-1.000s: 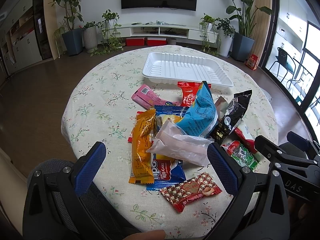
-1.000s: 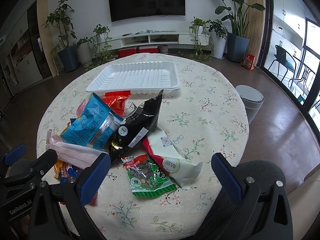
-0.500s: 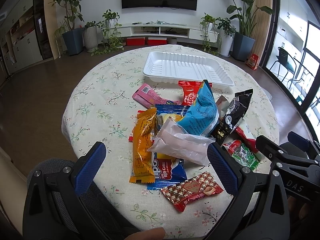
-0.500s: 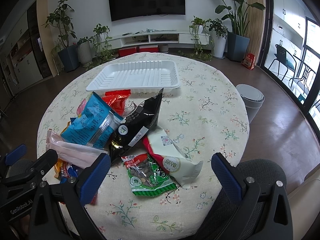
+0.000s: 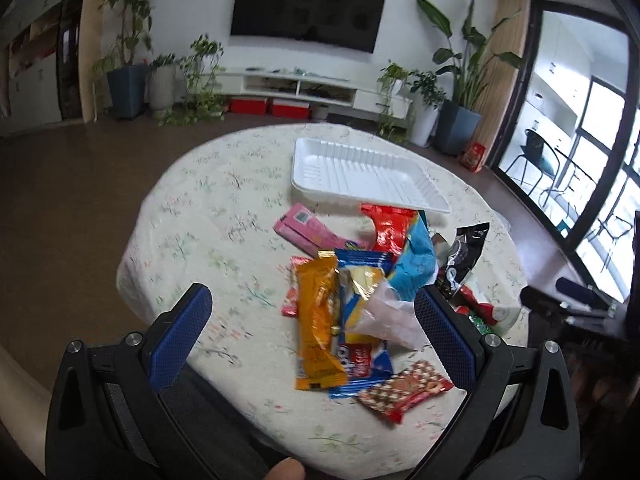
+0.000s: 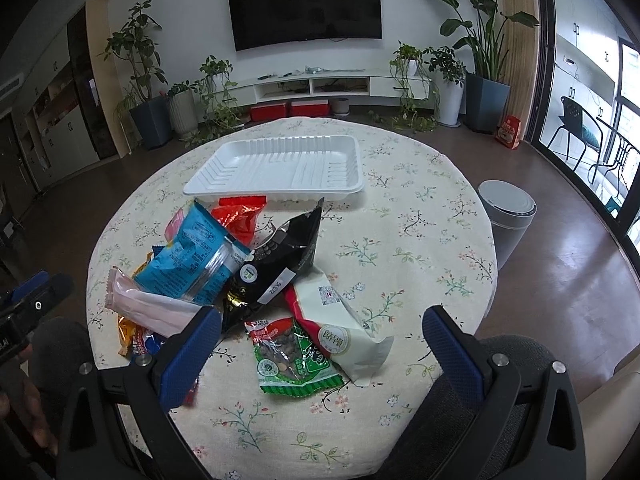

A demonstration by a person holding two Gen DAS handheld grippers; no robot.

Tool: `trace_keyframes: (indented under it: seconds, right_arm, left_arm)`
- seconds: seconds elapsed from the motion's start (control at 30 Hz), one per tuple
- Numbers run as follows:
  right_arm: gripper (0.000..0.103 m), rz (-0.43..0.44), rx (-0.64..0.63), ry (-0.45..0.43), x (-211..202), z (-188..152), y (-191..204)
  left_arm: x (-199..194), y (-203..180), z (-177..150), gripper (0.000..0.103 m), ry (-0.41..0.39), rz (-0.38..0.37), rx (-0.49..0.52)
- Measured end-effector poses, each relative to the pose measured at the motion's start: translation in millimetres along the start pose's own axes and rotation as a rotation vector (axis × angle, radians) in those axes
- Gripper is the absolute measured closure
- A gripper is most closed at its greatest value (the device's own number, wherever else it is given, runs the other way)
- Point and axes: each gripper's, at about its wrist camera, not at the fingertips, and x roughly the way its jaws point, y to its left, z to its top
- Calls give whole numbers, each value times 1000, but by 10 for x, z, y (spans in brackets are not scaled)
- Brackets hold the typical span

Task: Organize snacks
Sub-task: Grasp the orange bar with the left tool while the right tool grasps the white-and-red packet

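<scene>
While nothing is yet gripped, both tools hover at the near rim of the round table with floral cloth (image 6: 420, 216), likely to survey the heap before a first pick. Left gripper (image 5: 312, 336): jaws spread wide, empty, framing the orange foil bar wrapper (image 5: 318, 320) dead centre, with the blue roll-cake packet (image 5: 360, 344) beside it toward 3 o'clock and the red-and-brown checkered candy pack (image 5: 404, 390) at about 5 o'clock. Right gripper (image 6: 316, 352): likewise released and holding nothing, jaws straddling the green transparent nut bag (image 6: 294, 358), which lies flat just under the midpoint — apparently the easiest grab. Touching that bag toward 1 o'clock, a white-and-red pouch (image 6: 340, 320); at 10 o'clock, a pale pink translucent sleeve (image 6: 148, 306) partly behind the left fingertip. Farther out at 12 o'clock, piled loosely and overlapping — probably dumped rather than arranged: a black glossy pouch (image 6: 286, 256), a light-blue crinkled bag (image 6: 192, 260), a red foil bag (image 6: 240, 216), a pink flat packet (image 5: 308, 228). Beyond the heap, a white ribbed foam tray (image 6: 280, 166), bare inside, presumably the destination.
</scene>
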Motion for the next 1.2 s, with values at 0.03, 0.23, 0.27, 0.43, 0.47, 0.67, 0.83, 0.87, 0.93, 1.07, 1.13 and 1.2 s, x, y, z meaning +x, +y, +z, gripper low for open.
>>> trace_keyframes:
  seconds: [0.03, 0.23, 0.27, 0.43, 0.47, 0.67, 0.83, 0.87, 0.93, 1.07, 1.13, 1.2]
  right_arm:
    - [0, 9, 0, -4, -18, 9, -31]
    - [2, 105, 44, 51, 57, 25, -260]
    - [5, 131, 61, 74, 96, 8, -292]
    - [13, 224, 125, 165, 258, -116, -396]
    - [16, 227, 137, 168, 276, -132, -412]
    - [29, 230, 143, 185, 363, -72, -426]
    - [29, 224, 137, 185, 458, -21, -397]
    - [29, 221, 134, 185, 466, -14, -382]
    - [30, 208, 126, 189, 490, -2, -365]
    - [36, 189, 123, 182, 490, 24, -386]
    - [38, 180, 118, 161, 448, 46, -389]
    - [38, 178, 107, 135, 394, 77, -376]
  left_arm:
    - [-21, 7, -5, 0, -2, 17, 27]
    - [208, 92, -108, 1, 211, 56, 26]
    - [257, 69, -101, 1, 225, 41, 40]
    - [444, -134, -68, 1, 247, 13, 127]
    - [517, -148, -52, 1, 257, 4, 126]
    - [882, 72, 9, 27, 339, -70, 35]
    - [1049, 122, -26, 27, 385, -102, 24]
    - [1078, 107, -28, 28, 392, -102, 26]
    - [1114, 63, -33, 37, 401, -107, 25]
    - [1163, 18, -72, 59, 419, -118, 12]
    - [1148, 27, -90, 63, 428, -108, 15]
    - [1093, 48, -97, 63, 431, -103, 6]
